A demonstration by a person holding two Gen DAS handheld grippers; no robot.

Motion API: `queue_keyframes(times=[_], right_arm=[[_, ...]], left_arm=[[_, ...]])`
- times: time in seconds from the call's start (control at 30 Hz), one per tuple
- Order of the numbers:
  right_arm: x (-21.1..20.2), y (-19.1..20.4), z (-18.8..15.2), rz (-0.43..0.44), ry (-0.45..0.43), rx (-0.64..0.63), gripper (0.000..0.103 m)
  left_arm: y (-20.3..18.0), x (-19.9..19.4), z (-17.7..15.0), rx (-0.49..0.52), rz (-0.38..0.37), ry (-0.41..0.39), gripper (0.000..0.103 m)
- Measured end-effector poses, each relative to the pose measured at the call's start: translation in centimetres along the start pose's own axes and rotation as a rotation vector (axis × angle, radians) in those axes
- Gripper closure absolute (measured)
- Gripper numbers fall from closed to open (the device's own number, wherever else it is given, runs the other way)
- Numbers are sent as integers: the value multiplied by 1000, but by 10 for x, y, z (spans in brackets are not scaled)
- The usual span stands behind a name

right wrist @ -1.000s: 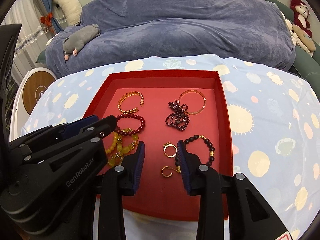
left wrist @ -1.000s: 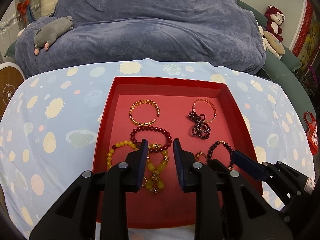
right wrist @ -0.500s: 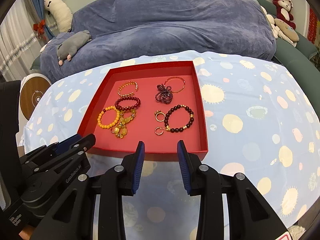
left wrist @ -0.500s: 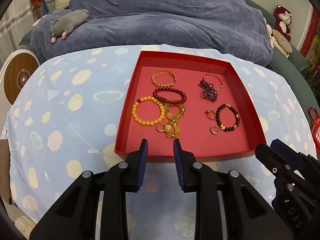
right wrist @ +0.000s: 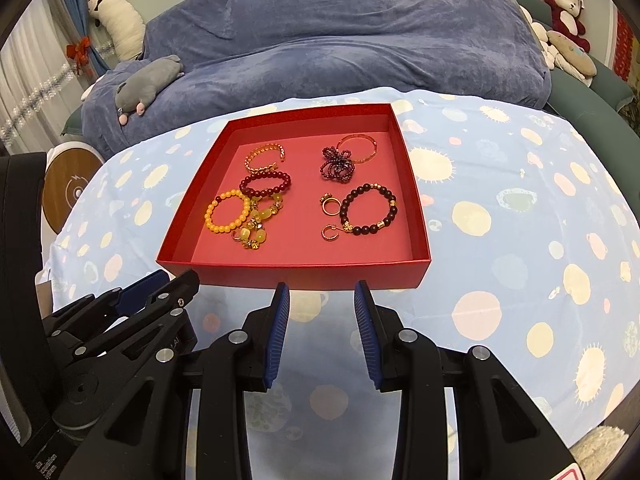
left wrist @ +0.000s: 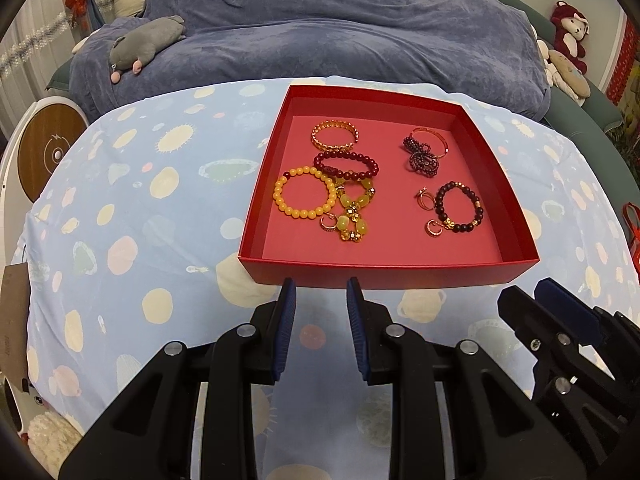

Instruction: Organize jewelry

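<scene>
A shallow red tray (left wrist: 384, 272) (right wrist: 304, 276) sits on a table with a blue spotted cloth. In it lie several bracelets and rings: a yellow bead bracelet (left wrist: 305, 197) (right wrist: 226, 211), a dark red bead bracelet (left wrist: 346, 165) (right wrist: 265, 184), a gold cuff (left wrist: 334, 136) (right wrist: 265, 157), a dark bead bracelet (left wrist: 460, 208) (right wrist: 369, 209) and a purple bead cluster (left wrist: 422, 157) (right wrist: 337, 164). My left gripper (left wrist: 321, 289) is open and empty just before the tray's front wall. My right gripper (right wrist: 321, 290) is open and empty there too, to its right.
A sofa under a blue cover (left wrist: 320, 32) with a grey plush toy (left wrist: 144, 45) stands behind the table. More plush toys (right wrist: 568, 28) sit at the right. A round wooden-topped device (left wrist: 52, 152) stands at the left of the table.
Both grippers have drawn back and up from over the jewelry to in front of the tray's near wall. Both stay open and empty. The jewelry has not moved.
</scene>
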State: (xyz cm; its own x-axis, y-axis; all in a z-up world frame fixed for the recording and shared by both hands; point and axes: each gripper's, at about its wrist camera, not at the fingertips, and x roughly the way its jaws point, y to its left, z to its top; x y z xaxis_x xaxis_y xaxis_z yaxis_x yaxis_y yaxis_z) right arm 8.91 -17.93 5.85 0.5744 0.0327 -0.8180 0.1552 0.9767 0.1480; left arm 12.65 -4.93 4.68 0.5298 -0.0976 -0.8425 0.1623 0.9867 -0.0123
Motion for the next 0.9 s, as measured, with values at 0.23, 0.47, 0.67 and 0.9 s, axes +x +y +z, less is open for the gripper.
queue_keyframes(times=[0.23, 0.47, 0.67, 0.9], right_arm=[[3, -4, -2, -3, 8, 11, 69], [4, -9, -2, -25, 5, 32, 58], [3, -16, -2, -58, -6, 52, 45], [3, -21, -3, -79, -11, 58, 35]], left_arm=[[-4, 0, -1, 17, 12, -8, 68], [-6, 0, -1, 29, 33, -11, 60], [-1, -1, 0, 18, 67, -22, 39], [4, 1, 0, 8, 85, -19, 26]])
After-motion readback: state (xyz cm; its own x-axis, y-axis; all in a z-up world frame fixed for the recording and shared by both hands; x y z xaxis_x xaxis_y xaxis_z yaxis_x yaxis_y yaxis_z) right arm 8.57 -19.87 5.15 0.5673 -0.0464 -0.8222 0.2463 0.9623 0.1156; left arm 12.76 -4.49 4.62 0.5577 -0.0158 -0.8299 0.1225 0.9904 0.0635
